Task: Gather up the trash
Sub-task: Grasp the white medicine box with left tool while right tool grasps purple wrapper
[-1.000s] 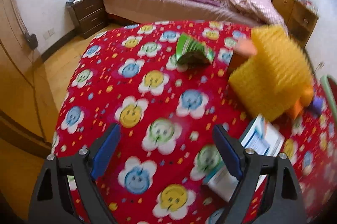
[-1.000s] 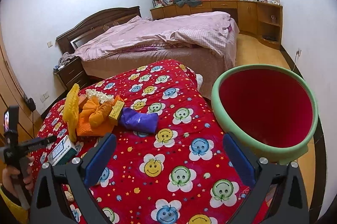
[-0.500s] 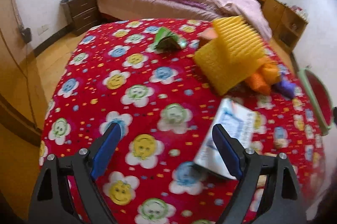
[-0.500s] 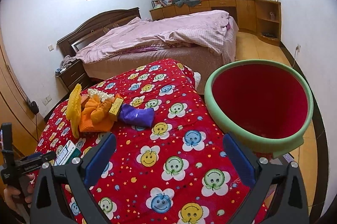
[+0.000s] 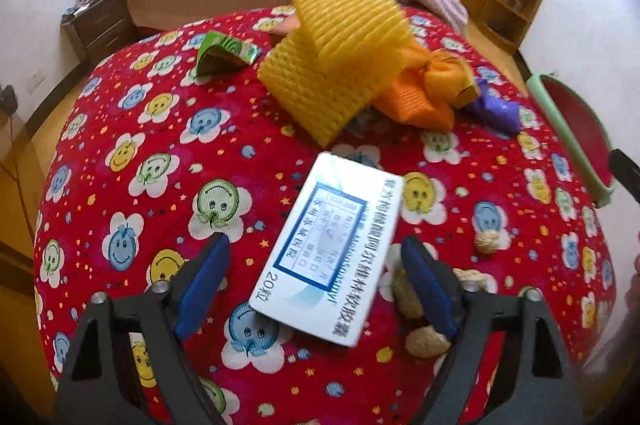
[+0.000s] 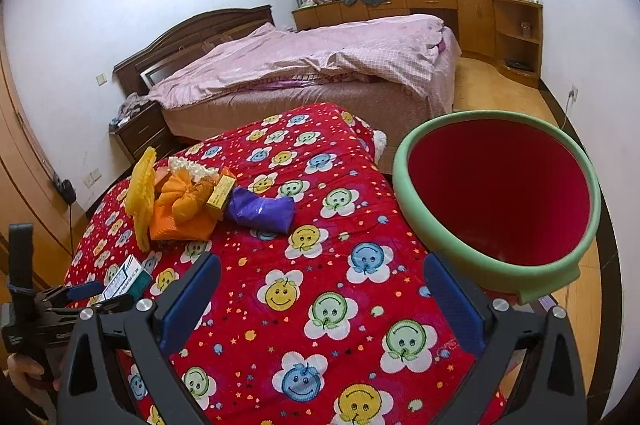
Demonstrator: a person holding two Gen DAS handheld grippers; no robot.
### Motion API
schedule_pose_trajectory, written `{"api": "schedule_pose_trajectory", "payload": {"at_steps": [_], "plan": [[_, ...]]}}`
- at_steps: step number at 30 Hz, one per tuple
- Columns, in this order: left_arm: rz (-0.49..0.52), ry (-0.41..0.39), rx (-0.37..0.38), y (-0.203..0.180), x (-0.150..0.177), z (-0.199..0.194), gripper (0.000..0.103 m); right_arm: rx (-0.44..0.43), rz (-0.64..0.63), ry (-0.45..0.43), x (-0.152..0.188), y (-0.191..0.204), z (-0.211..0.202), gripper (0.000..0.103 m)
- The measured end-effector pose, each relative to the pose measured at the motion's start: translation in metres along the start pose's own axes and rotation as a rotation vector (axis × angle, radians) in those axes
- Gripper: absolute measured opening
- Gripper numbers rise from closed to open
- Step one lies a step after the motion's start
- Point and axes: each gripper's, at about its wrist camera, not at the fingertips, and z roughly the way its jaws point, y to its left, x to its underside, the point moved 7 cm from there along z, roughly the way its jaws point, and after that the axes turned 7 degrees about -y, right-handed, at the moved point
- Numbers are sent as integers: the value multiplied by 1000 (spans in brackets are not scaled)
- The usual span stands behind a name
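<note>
A white and blue medicine box (image 5: 332, 249) lies on the red flower-print cloth (image 5: 160, 153). My left gripper (image 5: 316, 289) straddles its near end. Its jaws are closing, and both blue pads still stand clear of the box. Nut shells (image 5: 424, 341) lie by the right pad. Further back are yellow foam netting (image 5: 340, 57), an orange bag (image 5: 428, 93), a purple bag (image 5: 496, 109) and a green wrapper (image 5: 224, 53). My right gripper (image 6: 320, 297) hangs open over bare cloth with nothing in it, beside the red bin with the green rim (image 6: 401, 181).
The bin (image 5: 538, 91) stands off the table's right edge. A bed with a pink cover (image 6: 304, 65), a nightstand (image 6: 140, 133) and wooden cabinets (image 6: 480, 17) stand beyond. In the right wrist view a hand (image 6: 24, 369) holds the left gripper (image 6: 80, 293) at the box (image 6: 122, 277).
The left gripper has swung across the cloth until the medicine box sits between its jaws, which have narrowed a little. The right gripper has stayed by the bin.
</note>
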Motion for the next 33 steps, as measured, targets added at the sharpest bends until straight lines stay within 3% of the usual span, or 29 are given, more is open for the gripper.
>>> {"api": "schedule_pose_trajectory", "payload": {"at_steps": [4,7,22,27,29,33], "plan": [[-53,-3,-6,7,-2,6,62,-14,-38,22,-2,8,14,103],[-75,-22,9,8,-7,5,56,-35,-66,44,-5,15,28,103],[-225,-85,-24,24,-19,11,54,-130,-283,181,-6,48,120,102],[-225,-97,-34,23,-20,9,54,-150,-293,236,1,51,138,85],[-227,-102,-30,21,-19,6,54,-157,-301,229,1,54,136,65],[-226,-120,-22,18,-20,-2,54,-175,-289,233,4,57,131,60]]}}
